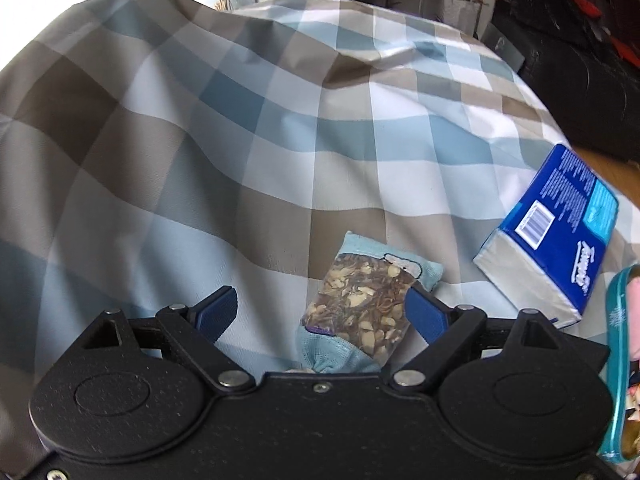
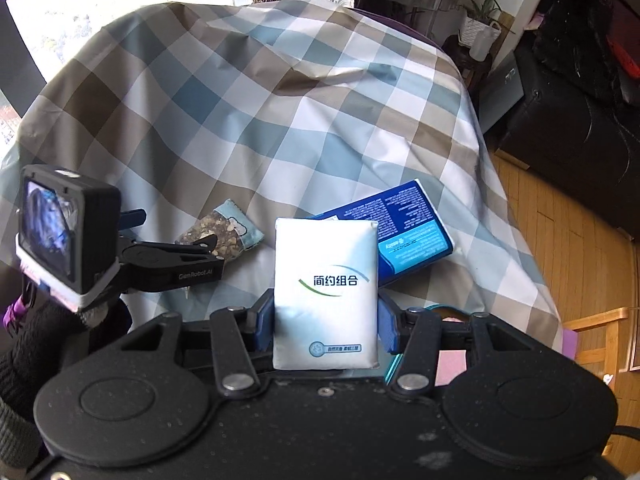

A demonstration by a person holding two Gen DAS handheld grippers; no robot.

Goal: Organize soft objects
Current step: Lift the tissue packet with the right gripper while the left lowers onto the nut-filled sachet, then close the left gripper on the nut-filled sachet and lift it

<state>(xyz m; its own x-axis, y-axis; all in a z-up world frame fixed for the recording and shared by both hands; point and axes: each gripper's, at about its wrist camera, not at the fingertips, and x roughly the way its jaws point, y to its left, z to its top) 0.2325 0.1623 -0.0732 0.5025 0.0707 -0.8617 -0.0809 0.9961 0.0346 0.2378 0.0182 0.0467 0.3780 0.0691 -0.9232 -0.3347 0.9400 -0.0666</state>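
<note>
I am working over a soft, mounded surface draped in a checked cloth (image 2: 256,112) of blue, brown and white squares; the fabric is smooth, with shallow folds and creases. Behind it I see a bright window (image 2: 80,8) and a potted plant (image 2: 482,28). To the right there is wood-plank flooring (image 2: 576,240) and dark, glossy black furniture (image 2: 580,128).

My right gripper (image 2: 326,320) has its blue-padded jaws closed against both sides of a white tissue pack (image 2: 326,292). The pack is rectangular, pillow-soft, wrapped in matte plastic with printed characters, and it stands upright between the fingers. Directly behind it lies a blue tissue pack (image 2: 408,232), a glossy rectangular block tilted on the cloth.

My left gripper (image 1: 322,312) has its jaws spread wide. A snack pouch (image 1: 360,308) lies on the cloth between them, nearer the right-hand finger; I cannot tell whether that pad touches it. The pouch is a small cushion shape with light blue crimped ends and a clear window showing brown and cream pieces. In the left wrist view, the blue tissue pack sits well apart from it, to the right, and a teal-edged package (image 1: 622,360) is partly cut off at the frame edge.
</note>
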